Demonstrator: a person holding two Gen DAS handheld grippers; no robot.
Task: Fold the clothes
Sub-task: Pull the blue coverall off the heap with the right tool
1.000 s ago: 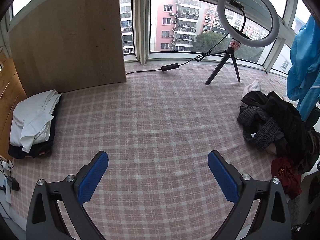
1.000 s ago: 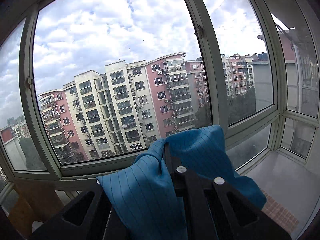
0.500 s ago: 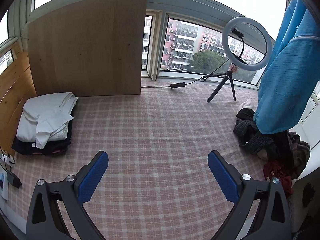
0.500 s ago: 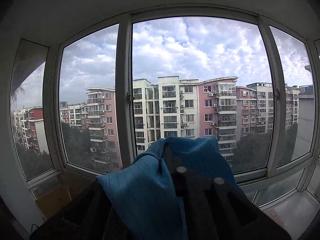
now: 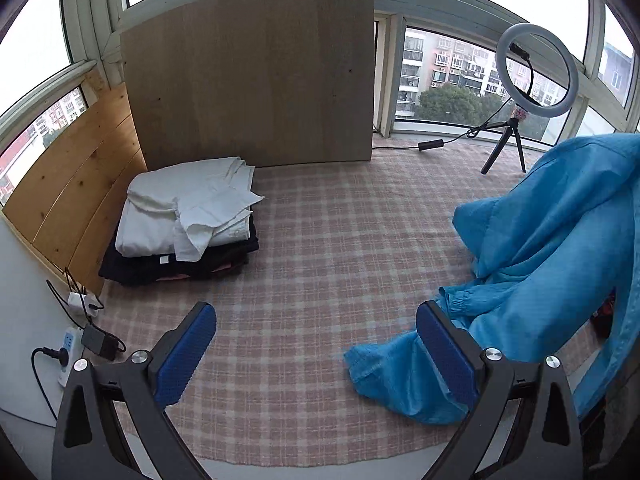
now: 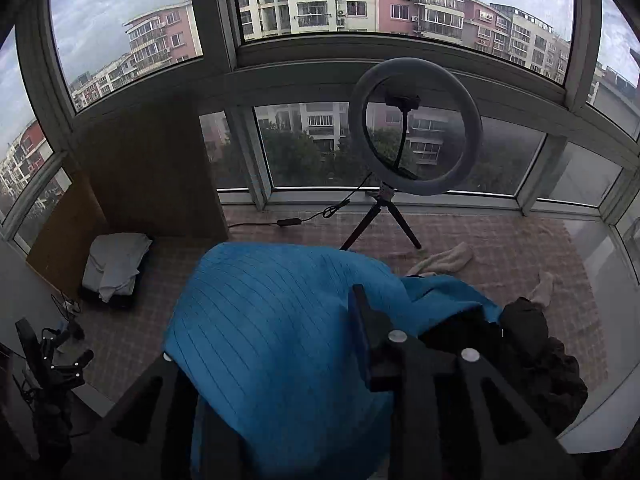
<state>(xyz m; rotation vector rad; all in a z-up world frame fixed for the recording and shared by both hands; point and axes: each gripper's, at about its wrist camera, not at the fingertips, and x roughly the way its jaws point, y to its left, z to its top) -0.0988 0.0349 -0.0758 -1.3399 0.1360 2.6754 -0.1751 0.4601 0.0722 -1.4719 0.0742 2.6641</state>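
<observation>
Two claws: left claw (image 5: 316, 354) wide, empty, bare plaid mat (image 5: 320, 240) ahead; right claw (image 6: 352, 344) clamps the blue garment (image 5: 552, 248), hem just right of left claw's finger.

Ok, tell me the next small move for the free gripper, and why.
Probably bring the left gripper right to pinch the blue garment's hem beside it. Its jaws stand open and empty, while the right gripper is clamped on the garment, which trails bunched onto the plaid mat; a second grip would let it be spread flat.
</observation>
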